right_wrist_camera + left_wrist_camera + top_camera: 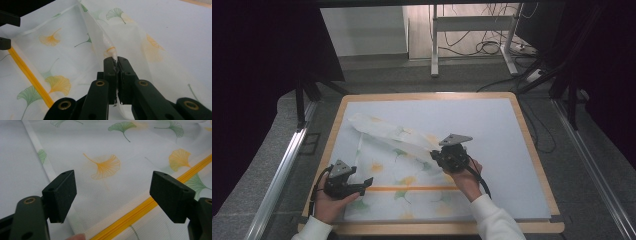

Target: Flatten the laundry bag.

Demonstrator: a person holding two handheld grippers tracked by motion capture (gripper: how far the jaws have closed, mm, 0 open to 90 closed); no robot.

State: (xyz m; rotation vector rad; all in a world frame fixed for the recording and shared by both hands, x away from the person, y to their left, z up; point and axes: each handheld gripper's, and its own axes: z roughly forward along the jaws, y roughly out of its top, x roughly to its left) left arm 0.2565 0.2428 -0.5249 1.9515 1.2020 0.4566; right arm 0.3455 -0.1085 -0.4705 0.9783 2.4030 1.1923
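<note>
Nearest, left gripper (362, 186) low over the near-left corner of the mesh bag (397, 170), fingers (61, 195) spread wide, gripping nothing, yellow zipper (140, 207) running between them. Farther in, right gripper (438, 156) with fingers (110, 72) pinched shut on a fold of the bag, lifting it off the white worktop (492, 130). Looks like mid-fold, far corner being drawn over. Next, probably: carry the fold toward the near edge, pin the corner with the left.
</note>
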